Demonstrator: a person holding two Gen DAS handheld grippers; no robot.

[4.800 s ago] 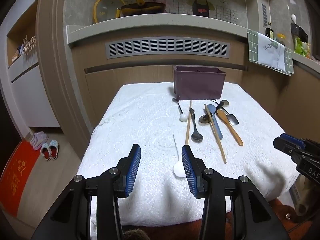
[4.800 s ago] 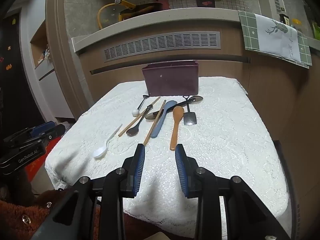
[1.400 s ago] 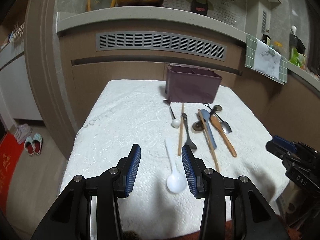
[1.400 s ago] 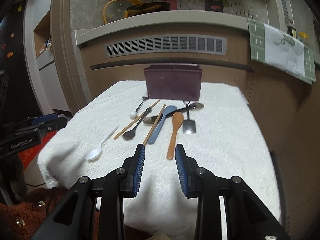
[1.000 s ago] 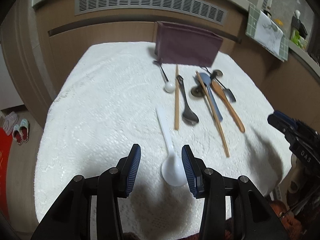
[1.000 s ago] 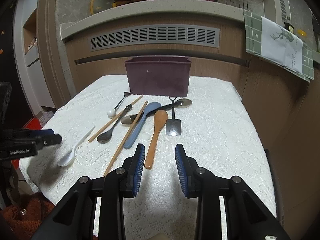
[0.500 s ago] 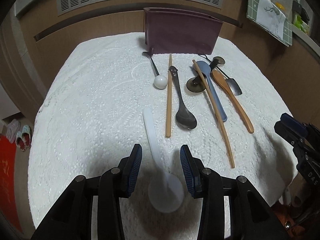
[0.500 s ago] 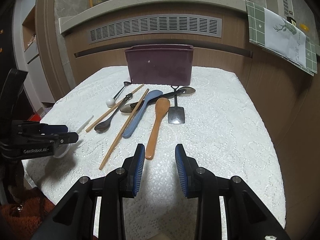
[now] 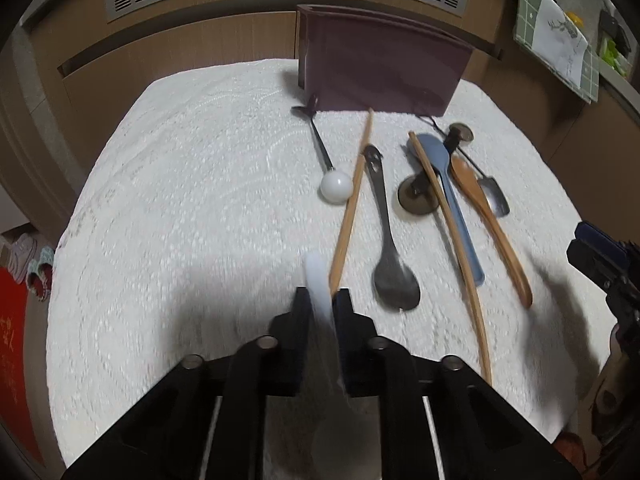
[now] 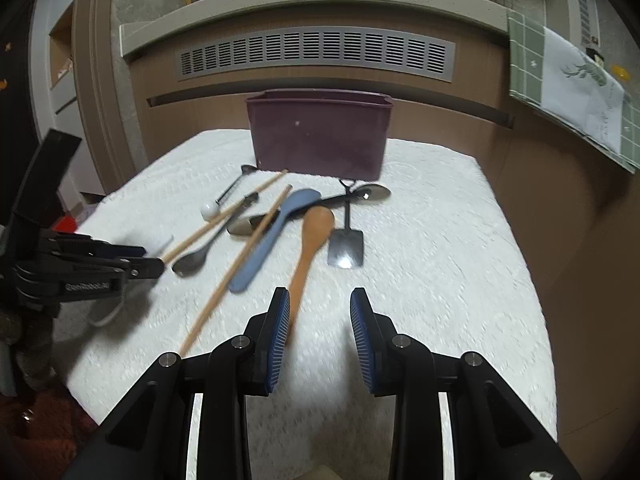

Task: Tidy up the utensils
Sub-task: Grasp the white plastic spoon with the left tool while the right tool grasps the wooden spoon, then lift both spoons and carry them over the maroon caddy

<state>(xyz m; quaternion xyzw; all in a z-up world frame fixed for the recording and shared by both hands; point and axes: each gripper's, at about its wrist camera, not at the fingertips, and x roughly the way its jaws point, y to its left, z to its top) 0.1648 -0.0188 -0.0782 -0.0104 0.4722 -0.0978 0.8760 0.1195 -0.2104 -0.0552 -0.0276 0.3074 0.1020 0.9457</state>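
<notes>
Two jaws of the left gripper (image 9: 320, 300) are closing on the white spoon (image 9: 316, 276); pinch its handle squarely before lifting, while the right gripper (image 10: 318, 300) waits spread.

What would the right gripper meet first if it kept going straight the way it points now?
Probably the white tablecloth just ahead, since the right gripper tilts downward. The wooden spoon lies slightly left of that line, its handle end beside the left finger; depth is unclear.

A home kitchen. A worktop (image 10: 440, 240) under a white lace cloth carries spoons (image 9: 394, 272), chopsticks (image 9: 350, 208) and a purple utensil box (image 10: 318, 136). Behind it runs a wood-panelled counter (image 10: 520, 152) with a grey vent grille (image 10: 316, 54). A green checked tea towel (image 10: 576, 92) hangs over the counter's edge, and slippers (image 9: 34, 268) lie on the floor at the left.
</notes>
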